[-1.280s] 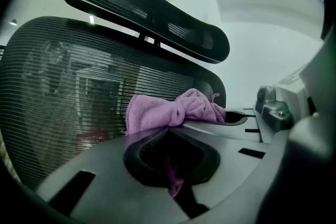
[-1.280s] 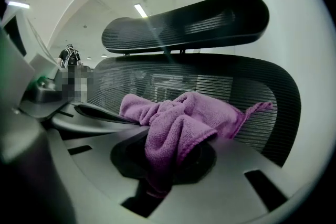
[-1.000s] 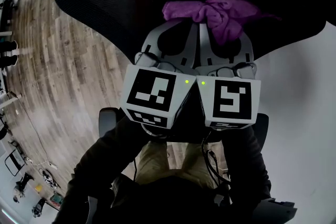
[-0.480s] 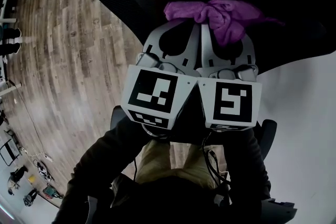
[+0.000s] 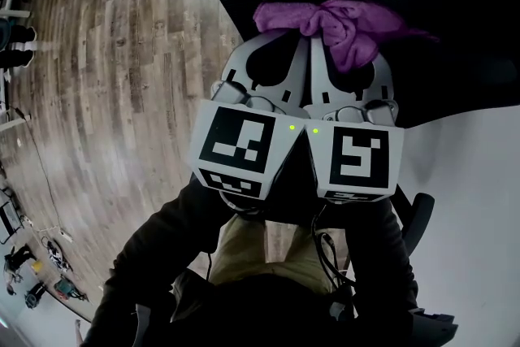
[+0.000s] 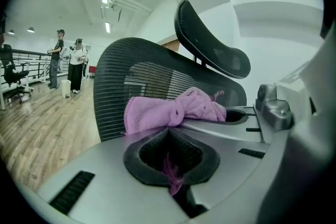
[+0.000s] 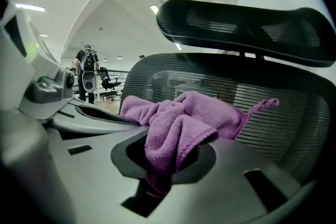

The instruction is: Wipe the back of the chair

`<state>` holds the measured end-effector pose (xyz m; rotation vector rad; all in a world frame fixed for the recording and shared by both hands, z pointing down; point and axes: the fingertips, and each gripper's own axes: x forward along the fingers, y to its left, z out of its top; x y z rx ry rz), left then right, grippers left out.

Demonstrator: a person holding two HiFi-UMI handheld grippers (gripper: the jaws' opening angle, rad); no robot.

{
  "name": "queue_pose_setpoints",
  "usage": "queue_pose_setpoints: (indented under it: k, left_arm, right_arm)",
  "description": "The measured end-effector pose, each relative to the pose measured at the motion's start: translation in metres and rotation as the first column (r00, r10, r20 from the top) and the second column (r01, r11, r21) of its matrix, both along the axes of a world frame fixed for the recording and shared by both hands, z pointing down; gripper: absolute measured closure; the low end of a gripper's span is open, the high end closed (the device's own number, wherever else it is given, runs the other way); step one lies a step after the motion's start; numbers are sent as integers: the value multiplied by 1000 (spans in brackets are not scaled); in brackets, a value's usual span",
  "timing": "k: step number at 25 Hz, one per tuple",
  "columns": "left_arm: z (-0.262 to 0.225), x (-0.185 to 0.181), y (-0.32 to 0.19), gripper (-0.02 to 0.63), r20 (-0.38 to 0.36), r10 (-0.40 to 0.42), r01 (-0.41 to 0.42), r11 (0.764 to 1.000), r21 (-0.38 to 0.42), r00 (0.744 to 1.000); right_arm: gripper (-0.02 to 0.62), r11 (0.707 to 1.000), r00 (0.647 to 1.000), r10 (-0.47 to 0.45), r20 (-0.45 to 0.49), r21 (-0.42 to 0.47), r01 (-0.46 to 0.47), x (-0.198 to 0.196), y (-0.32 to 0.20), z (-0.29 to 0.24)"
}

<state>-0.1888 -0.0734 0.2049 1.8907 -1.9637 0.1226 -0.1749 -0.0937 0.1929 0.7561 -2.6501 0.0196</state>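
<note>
Nearest the camera, dark sleeves (image 5: 162, 256) run up to the two marker cubes, which sit side by side and almost touching. Beyond them the left claw (image 6: 169, 131) is closed, nipping only a thin wisp of the purple cloth (image 6: 173, 110). The right claw (image 7: 170, 136) is also closed, with a thick fold of the cloth bunched between its jaws, so the right side carries most of the hold. The cloth spans both claw tips and lies against the black mesh chair back (image 6: 113, 78), near its upper edge and just below the headrest (image 7: 241, 26). Whether it is pressed flat on the mesh or merely brushing it is hard to judge from these views.

The wiping stroke looks to be under way. The next move calls for both claws travelling together across the mesh, with even pressure so the left's slim grip does not slip.

The headrest stalk above could snag the cloth. Farther off lie the wooden floor (image 5: 106, 93) and two people (image 6: 65, 60) standing well apart from the chair.
</note>
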Motion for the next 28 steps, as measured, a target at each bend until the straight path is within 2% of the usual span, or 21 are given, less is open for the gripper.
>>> queue_pose_setpoints:
  k: [10, 16, 28]
  left_arm:
    - [2, -43, 25, 606, -8, -55, 55, 998, -2, 998]
    - [6, -65, 44, 606, -14, -91, 91, 996, -13, 996]
    - [7, -90, 68, 606, -20, -140, 140, 990, -15, 990]
  right_arm:
    - [531, 997, 997, -73, -18, 20, 74, -45, 25, 1]
    - [531, 996, 995, -94, -17, -4, 94, -67, 42, 5]
    - [531, 990, 989, -141, -41, -20, 141, -92, 67, 9]
